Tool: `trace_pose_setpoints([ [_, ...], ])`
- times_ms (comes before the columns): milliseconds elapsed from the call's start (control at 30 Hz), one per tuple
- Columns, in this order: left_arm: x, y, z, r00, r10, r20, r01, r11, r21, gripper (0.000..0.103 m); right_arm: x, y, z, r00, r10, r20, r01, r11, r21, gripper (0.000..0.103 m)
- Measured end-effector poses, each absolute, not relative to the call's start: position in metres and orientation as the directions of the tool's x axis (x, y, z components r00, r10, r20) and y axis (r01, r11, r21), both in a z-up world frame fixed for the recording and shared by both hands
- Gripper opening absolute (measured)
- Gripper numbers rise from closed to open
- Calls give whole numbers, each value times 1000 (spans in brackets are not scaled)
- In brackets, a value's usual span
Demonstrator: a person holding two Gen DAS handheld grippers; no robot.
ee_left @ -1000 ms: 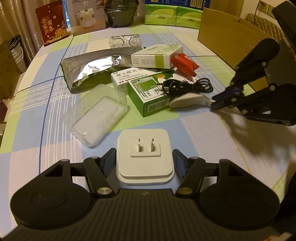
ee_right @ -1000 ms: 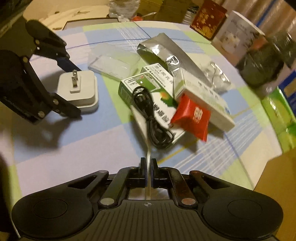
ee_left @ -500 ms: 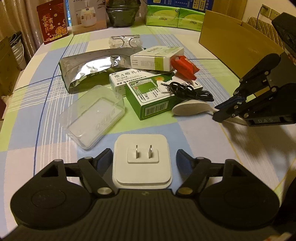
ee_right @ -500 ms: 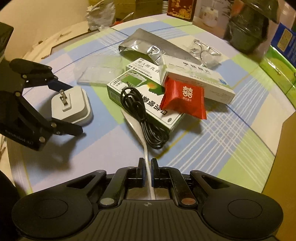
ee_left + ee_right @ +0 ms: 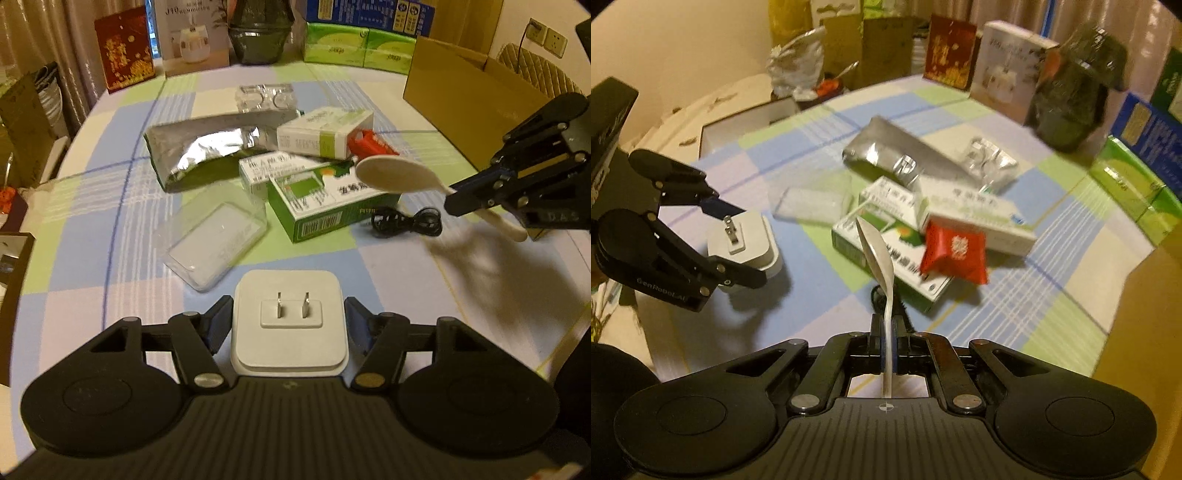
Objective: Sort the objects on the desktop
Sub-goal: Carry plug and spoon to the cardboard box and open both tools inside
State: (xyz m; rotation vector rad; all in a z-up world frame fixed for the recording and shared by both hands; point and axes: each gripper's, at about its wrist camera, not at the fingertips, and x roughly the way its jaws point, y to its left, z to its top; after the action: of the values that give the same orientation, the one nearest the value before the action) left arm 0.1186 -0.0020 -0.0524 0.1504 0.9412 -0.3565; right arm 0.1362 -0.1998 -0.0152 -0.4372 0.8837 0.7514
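My left gripper [image 5: 289,317] is shut on a white plug adapter [image 5: 289,323], prongs up, held just above the checked tablecloth; the adapter also shows in the right wrist view [image 5: 744,243]. My right gripper [image 5: 887,328] is shut on the handle of a white plastic spoon [image 5: 875,254], lifted above the table; the spoon [image 5: 399,179] hangs over the green medicine box [image 5: 325,206]. A black cable [image 5: 406,223] lies on the cloth beside that box.
A pile sits mid-table: silver foil bag [image 5: 207,147], white boxes [image 5: 321,131], red packet [image 5: 955,251], clear plastic lid [image 5: 218,236], clear blister tray [image 5: 266,96]. An open cardboard box [image 5: 469,99] stands at the right. Boxes and a dark bag line the far edge.
My right gripper has lifted the spoon off the table; the black cable slid off the green box onto the cloth. My left gripper has closed on the adapter and raised it slightly.
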Motion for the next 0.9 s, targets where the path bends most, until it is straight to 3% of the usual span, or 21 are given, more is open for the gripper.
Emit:
trace_pose_setpoints([
  [233,117,-35,-1,574,-266,-774,421,907,1,60,128,-269,52,557,365,-746,-583,812,-38,0],
  [467,121,-126,55,579,-400,-710,538,842,-35,60,116,-365,103,684,238,-689,-362,931,-37,0],
  [900,144,-284,69,508,-545,-667,650,751,-118,60,130,-475,85,711,167,-683,-133,986,103,0],
])
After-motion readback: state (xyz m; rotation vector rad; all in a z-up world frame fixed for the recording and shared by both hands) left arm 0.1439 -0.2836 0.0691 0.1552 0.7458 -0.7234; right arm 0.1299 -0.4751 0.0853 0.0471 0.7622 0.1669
